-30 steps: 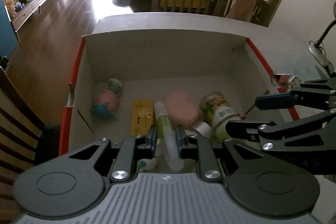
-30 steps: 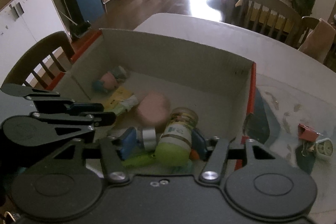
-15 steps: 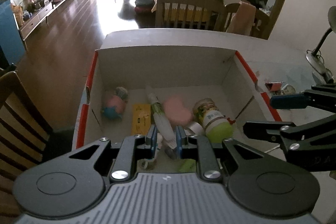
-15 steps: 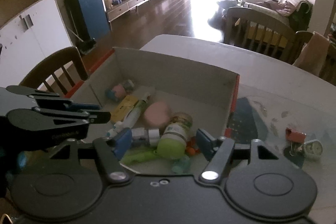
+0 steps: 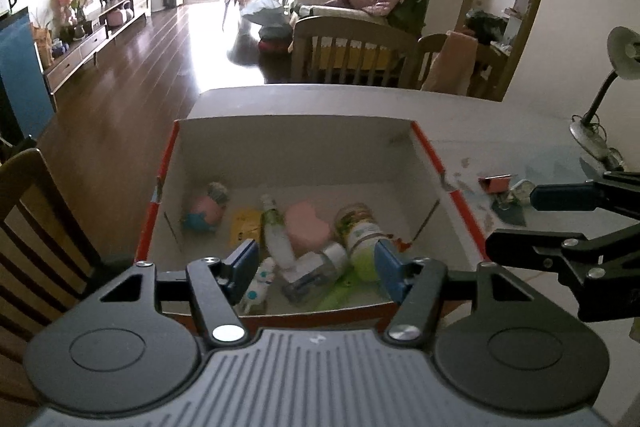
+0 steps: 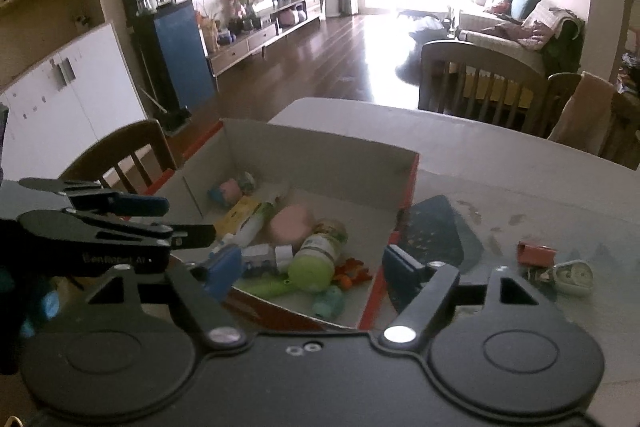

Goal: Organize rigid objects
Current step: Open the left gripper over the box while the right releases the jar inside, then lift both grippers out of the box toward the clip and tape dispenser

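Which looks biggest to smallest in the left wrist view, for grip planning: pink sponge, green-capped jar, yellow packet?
1. green-capped jar
2. pink sponge, close to the jar in apparent size, so unsure
3. yellow packet, partly hidden

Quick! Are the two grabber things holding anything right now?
Left gripper: jaws open, holding nothing.
Right gripper: jaws open, holding nothing.

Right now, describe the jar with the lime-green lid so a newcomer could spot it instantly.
Start at the red-edged cardboard box on the white table. Among the clutter on its floor, toward the right side, the jar lies on its side next to the pink sponge. Nothing else there has its printed label and fat lime-green cap, which faces the camera.
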`<state>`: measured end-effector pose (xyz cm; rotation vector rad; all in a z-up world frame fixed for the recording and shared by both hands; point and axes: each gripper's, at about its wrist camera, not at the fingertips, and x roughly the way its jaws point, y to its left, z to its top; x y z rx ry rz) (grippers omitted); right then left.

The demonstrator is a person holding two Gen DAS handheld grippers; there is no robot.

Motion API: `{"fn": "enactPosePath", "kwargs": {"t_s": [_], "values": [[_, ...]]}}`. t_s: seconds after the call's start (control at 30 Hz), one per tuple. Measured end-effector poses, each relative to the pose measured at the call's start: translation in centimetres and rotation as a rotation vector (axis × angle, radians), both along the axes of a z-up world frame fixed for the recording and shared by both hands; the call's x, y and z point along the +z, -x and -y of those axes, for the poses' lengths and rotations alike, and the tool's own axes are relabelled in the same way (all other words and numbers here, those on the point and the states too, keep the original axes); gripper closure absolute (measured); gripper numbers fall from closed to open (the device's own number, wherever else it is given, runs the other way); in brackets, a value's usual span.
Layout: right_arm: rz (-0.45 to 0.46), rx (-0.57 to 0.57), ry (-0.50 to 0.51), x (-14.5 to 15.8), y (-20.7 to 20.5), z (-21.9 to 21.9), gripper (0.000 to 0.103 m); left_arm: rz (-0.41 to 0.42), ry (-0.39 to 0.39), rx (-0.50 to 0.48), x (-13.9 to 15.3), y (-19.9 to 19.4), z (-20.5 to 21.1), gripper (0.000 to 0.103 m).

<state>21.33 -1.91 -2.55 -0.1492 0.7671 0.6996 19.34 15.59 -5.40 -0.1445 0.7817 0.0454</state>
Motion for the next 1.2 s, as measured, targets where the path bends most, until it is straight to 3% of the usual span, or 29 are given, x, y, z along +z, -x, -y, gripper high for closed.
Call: {"fn": "enactPosePath", "kwargs": {"t_s": [0.1, 0.57, 0.97, 1.2], "values": [[0.002, -0.002, -0.014, 0.4, 0.3, 1.2, 0.020, 0.015, 0.005, -0.001, 0.6, 0.2, 1.2, 0.032], [0.013, -0.040, -0.073, 0.8, 0.1, 8.3, 0.003, 0.034, 0.030, -0.027, 1.8, -0.8, 8.0, 0.019], [0.033, -0.071, -0.111, 0.8, -1.3, 15.6, 0.001, 0.062, 0.052, -0.058, 1.7, -3.6, 15.3, 0.016], [0.028, -0.094, -0.113, 0.2, -3.3, 20.0, 0.000, 0.051, 0.061, -0.061, 0.7, -5.7, 19.0, 0.004]]}}
